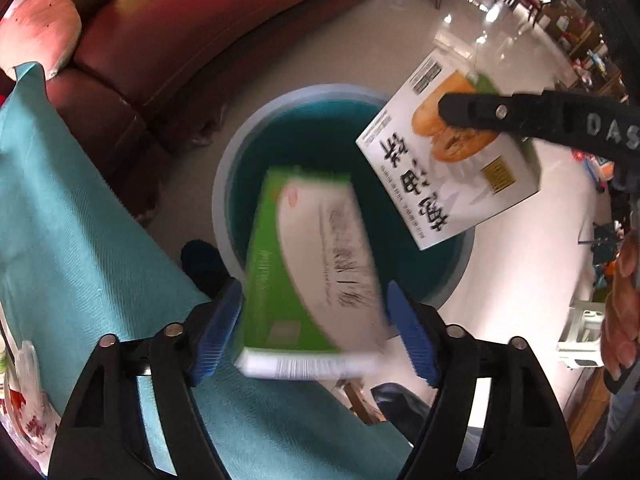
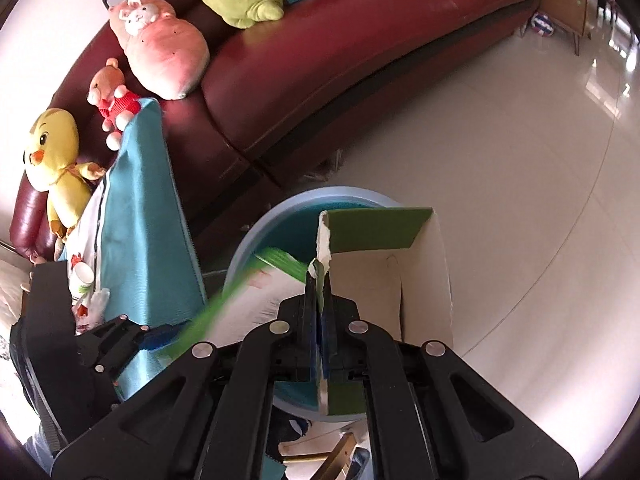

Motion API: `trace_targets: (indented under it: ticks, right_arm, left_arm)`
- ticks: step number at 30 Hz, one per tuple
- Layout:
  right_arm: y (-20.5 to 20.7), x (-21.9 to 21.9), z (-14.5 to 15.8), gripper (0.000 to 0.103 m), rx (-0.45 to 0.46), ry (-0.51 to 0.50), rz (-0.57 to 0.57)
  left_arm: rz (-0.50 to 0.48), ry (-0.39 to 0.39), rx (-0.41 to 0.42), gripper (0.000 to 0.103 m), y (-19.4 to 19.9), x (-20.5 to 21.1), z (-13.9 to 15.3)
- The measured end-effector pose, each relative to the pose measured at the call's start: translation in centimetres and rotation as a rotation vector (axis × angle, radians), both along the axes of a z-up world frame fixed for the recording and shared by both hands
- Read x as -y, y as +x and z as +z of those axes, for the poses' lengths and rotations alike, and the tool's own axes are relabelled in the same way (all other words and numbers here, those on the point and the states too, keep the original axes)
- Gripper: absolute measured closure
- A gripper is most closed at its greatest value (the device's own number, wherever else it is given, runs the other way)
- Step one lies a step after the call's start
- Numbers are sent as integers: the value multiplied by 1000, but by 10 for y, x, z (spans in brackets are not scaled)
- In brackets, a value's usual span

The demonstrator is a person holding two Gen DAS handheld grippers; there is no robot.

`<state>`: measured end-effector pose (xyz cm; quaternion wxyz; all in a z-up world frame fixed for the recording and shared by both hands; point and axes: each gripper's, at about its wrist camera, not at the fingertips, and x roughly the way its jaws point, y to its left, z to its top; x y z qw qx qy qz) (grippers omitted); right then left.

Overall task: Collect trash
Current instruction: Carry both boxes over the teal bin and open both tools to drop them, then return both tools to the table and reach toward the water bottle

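Note:
A round bin (image 1: 228,184) with a teal liner stands on the floor below both grippers; its rim also shows in the right wrist view (image 2: 280,210). My left gripper (image 1: 314,328) is open, its blue pads apart from a blurred green-and-white carton (image 1: 308,256) that hangs over the bin; the carton shows too in the right wrist view (image 2: 248,292). My right gripper (image 2: 319,276) is shut on the torn flap of an opened white food box (image 1: 444,152) with a bread picture. It holds the box (image 2: 416,280) over the bin's right side.
A dark red leather sofa (image 2: 320,60) with plush toys (image 2: 160,48) curves behind the bin. A table with a teal cloth (image 1: 60,208) is at left, with a plastic bag (image 1: 28,408) and a cup (image 2: 82,276) on it. Glossy tiled floor (image 2: 500,160) lies to the right.

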<state>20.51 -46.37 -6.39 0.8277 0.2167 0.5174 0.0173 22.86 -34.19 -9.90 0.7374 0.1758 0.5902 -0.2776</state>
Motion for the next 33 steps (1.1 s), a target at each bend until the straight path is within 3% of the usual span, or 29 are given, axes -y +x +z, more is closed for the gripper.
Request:
trace_targets:
  ticks: [5, 10, 11, 12, 13, 17, 26, 33]
  right_arm:
    - [-1, 0, -3, 100, -12, -4, 0]
    - [0, -2, -7, 92, -31, -9, 0]
    - [-1, -2, -6, 76, -35, -9, -1]
    - [-1, -3, -5, 52, -35, -7, -2]
    - [-3, -3, -4, 45, -31, -14, -6]
    - [-5, -5, 3, 35, -31, -42, -10]
    - [-12, -26, 8, 30, -101, -109, 26]
    - [-17, -75, 30, 27, -90, -144, 110]
  left_arm:
    - [13, -18, 14, 20, -11, -14, 4]
    - [37, -33, 21, 15, -22, -28, 5]
    - [43, -41, 21, 14, -24, -33, 7]
    - [48, -43, 21, 13, -25, -33, 7]
    - [53, -46, 22, 12, -26, -36, 8]
    - [71, -62, 21, 11, -27, -49, 13]
    - [115, -101, 41, 10, -45, -93, 28]
    - [181, -118, 103, 10, -64, -153, 49]
